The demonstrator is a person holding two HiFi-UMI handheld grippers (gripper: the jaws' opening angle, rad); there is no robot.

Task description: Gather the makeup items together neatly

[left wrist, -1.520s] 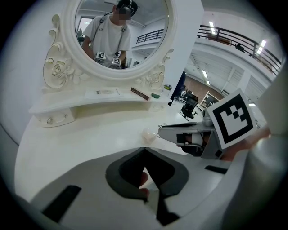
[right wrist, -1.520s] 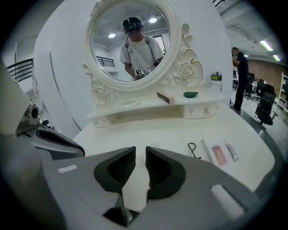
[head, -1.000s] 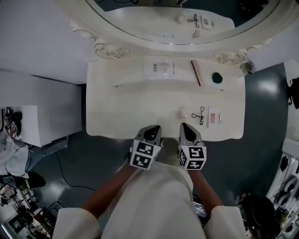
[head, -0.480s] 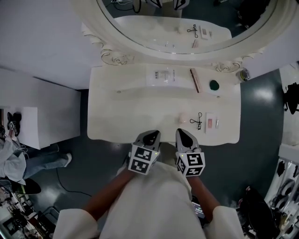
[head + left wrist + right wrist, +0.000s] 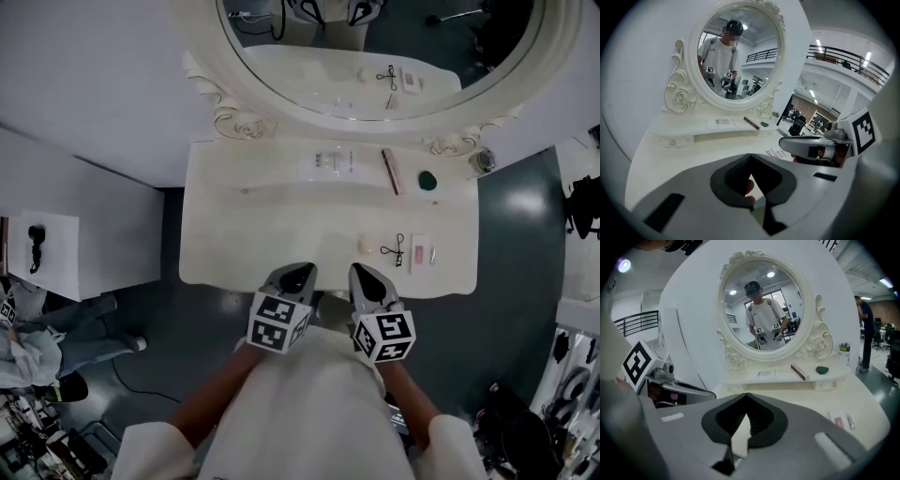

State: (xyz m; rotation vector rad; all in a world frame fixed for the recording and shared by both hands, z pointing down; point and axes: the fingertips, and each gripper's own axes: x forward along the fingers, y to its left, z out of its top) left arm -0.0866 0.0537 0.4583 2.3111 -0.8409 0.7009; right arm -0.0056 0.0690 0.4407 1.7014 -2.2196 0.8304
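At the front edge of the dressing table (image 5: 262, 234): the left gripper (image 5: 296, 274) and the right gripper (image 5: 366, 274) hang side by side just short of the edge. Both point toward the oval mirror (image 5: 281, 84).
Left gripper (image 5: 751, 155): clenched, tips meeting, nothing pinched between them (a fingertip (image 5: 748, 188) of the person shows through the gap below the tips).
Right gripper (image 5: 746, 394): clenched as well, tips together and empty.
Front right of the tabletop: four makeup items lie in a short row, close together.
- The pale round sponge (image 5: 366, 246) lies on the left.
- The eyelash curler (image 5: 395, 250) lies between the sponge and the flat pack.
- The flat pack with a pink item (image 5: 419, 253) comes next.
- The small pale tube (image 5: 432, 253) lies just beside the pack's right side.
- The row sits just ahead of the right gripper's tips, not touched by them.
Raised back shelf: a white printed card (image 5: 333, 162) lies near its middle.
- A brown stick-shaped box (image 5: 391, 171) lies at a slant to the card's right.
- A dark green oval item (image 5: 427, 179) lies near the shelf's right end.
- All three are well apart from the front row.
Back right corner: a small bottle with a yellow-green cap (image 5: 843, 354) stands beside the mirror's carved scroll.
Mirror: it reflects the person holding both grippers.
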